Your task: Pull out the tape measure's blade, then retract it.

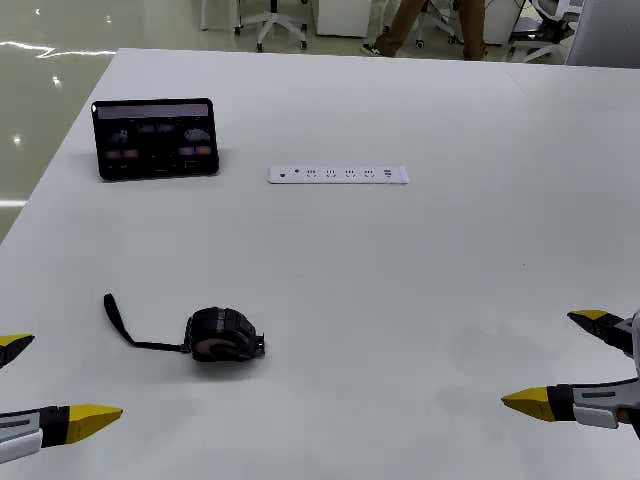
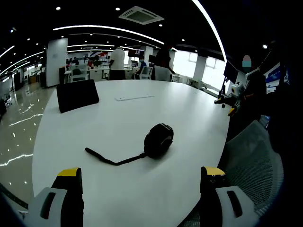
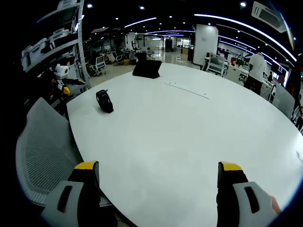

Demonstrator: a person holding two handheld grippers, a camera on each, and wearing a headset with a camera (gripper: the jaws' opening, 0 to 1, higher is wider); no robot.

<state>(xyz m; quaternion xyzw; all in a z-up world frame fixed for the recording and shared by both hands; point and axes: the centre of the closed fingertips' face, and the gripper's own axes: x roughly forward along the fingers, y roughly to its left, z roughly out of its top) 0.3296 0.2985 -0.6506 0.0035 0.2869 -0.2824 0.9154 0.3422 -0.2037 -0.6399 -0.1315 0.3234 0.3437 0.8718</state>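
Observation:
A black tape measure [image 1: 224, 335] lies on the white table [image 1: 420, 270], its wrist strap [image 1: 125, 325] trailing to the left; no blade is out. In the left gripper view the tape measure [image 2: 158, 140] sits ahead of the open yellow-tipped jaws, a little right of centre, with the strap [image 2: 109, 158] toward me. My left gripper [image 1: 40, 385] is open at the bottom left edge, short of the tape. My right gripper [image 1: 565, 360] is open at the bottom right, far from it. From the right gripper view the tape measure [image 3: 104, 100] is small at the far left.
A black tablet [image 1: 155, 137] stands at the back left of the table. A white power strip [image 1: 338, 175] lies behind the centre. A mesh chair [image 3: 45, 146] is at the table's near edge. People and office chairs are beyond the far edge.

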